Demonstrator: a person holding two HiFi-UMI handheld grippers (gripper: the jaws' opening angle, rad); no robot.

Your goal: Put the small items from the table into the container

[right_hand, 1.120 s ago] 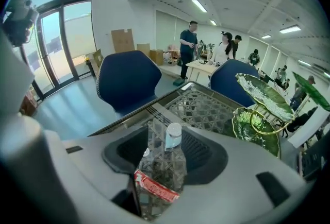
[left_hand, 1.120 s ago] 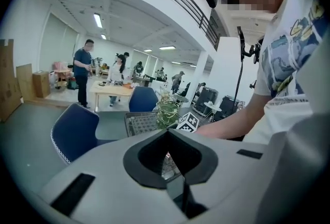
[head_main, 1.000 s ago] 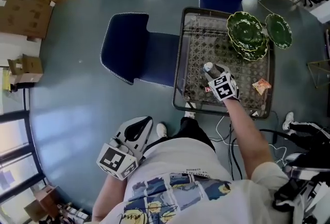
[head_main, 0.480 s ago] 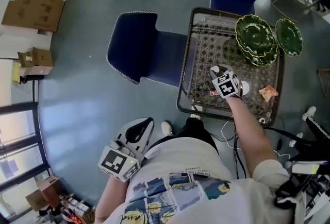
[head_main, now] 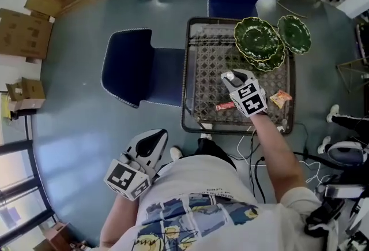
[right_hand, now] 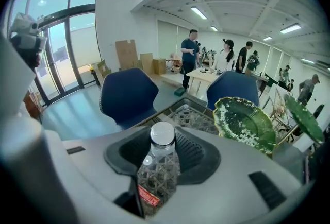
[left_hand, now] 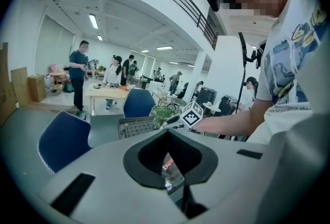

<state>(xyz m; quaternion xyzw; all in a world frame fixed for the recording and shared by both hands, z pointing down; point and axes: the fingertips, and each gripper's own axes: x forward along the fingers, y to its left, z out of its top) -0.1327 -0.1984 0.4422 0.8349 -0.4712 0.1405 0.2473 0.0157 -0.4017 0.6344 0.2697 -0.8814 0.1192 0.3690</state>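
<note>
Grey floor, wicker table (head_main: 185,71) bearing green plates (head_main: 256,42). Clamped between right gripper (head_main: 236,79) fingers: capped clear bottle (right_hand: 157,176), above tabletop. Red packet (head_main: 225,106), orange packet (head_main: 280,98) lying on wicker. Left gripper (head_main: 159,133) beside torso, fingertips together, empty.

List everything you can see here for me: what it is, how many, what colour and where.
table: one, dark frame with a woven top, middle of the floor
plates: at least three, green and leaf-shaped, a stack plus a single one at the table's far right
bottle: one, clear with a white cap, held above the table
red packet: one, on the table near its front edge
orange packet: one, on the table at the right
chairs: two, blue, one left of the table, one beyond it
cardboard boxes: several, brown, on the floor at the left
people: several, standing far off
left gripper: grey, shut, empty, near the body
right gripper: grey, gripping the bottle
</note>
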